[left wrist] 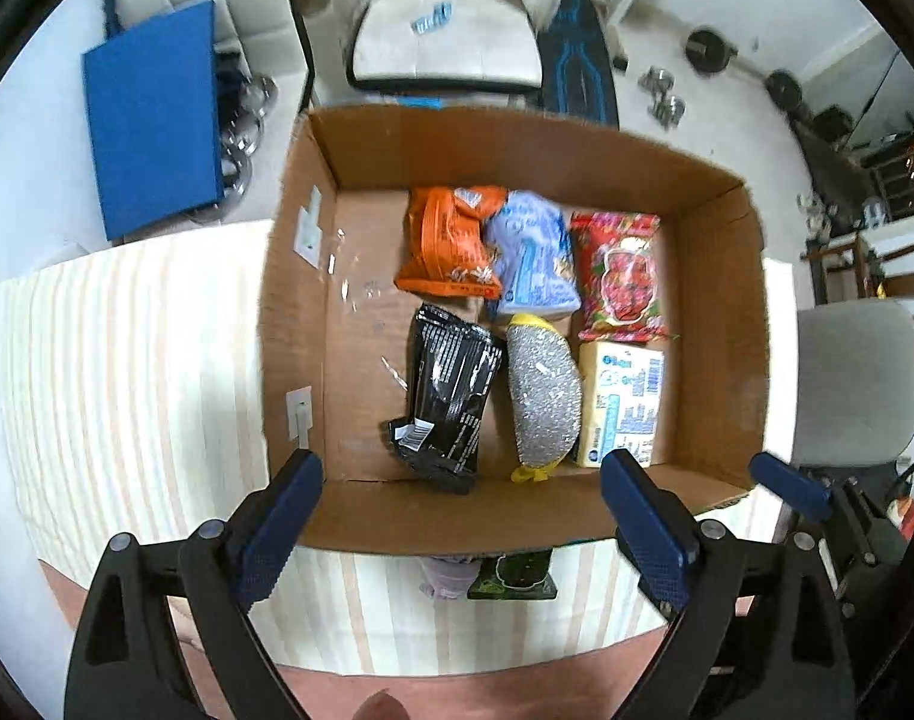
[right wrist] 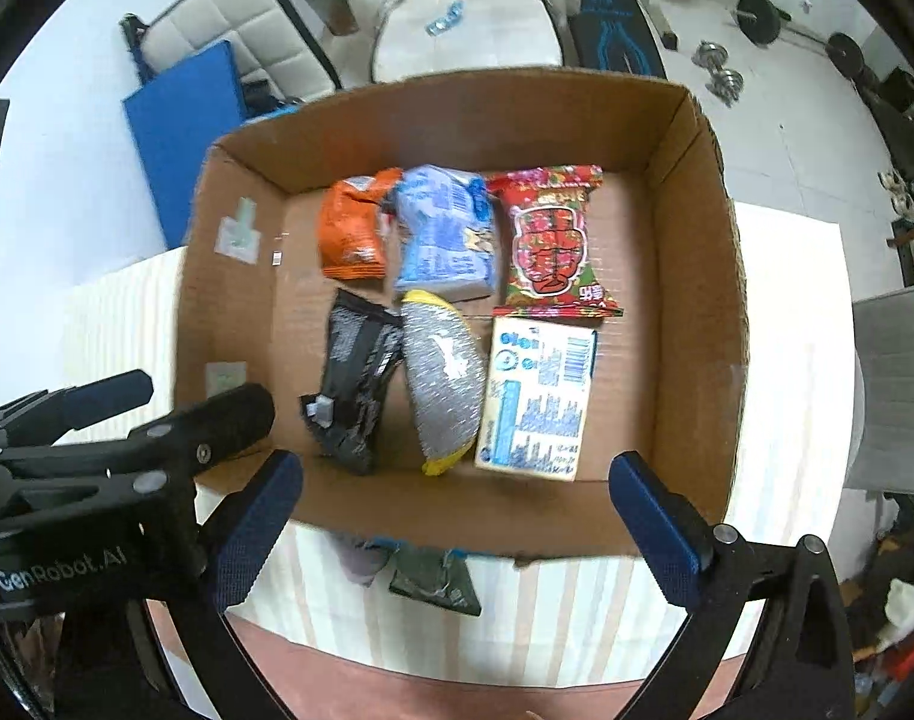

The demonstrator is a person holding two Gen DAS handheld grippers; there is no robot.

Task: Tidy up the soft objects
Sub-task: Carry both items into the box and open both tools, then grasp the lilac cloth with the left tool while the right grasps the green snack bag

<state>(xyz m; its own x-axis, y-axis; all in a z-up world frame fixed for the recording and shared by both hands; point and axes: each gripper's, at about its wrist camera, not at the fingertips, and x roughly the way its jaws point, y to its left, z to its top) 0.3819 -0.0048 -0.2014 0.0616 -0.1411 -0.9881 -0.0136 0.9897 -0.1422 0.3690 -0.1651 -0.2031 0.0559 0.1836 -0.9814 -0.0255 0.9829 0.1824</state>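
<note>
An open cardboard box (left wrist: 715,324) (right wrist: 691,300) stands on a striped cloth. Inside lie an orange packet (left wrist: 451,240) (right wrist: 352,228), a light blue packet (left wrist: 535,258) (right wrist: 442,228), a red packet (left wrist: 622,276) (right wrist: 550,240), a black packet (left wrist: 451,390) (right wrist: 355,384), a silver scouring sponge with yellow edge (left wrist: 544,396) (right wrist: 445,384) and a pale yellow pack (left wrist: 625,408) (right wrist: 538,396). My left gripper (left wrist: 463,522) is open and empty above the box's near wall. My right gripper (right wrist: 457,528) is open and empty there too. The left gripper's fingers (right wrist: 217,420) show in the right wrist view.
A dark green packet (left wrist: 514,576) (right wrist: 436,582) and a pale purple item (left wrist: 448,576) (right wrist: 361,561) lie on the striped cloth (left wrist: 127,390) (right wrist: 577,618) against the box's near wall. A grey chair (left wrist: 856,378) stands at right. A blue mat (left wrist: 151,120) and weights lie on the floor beyond.
</note>
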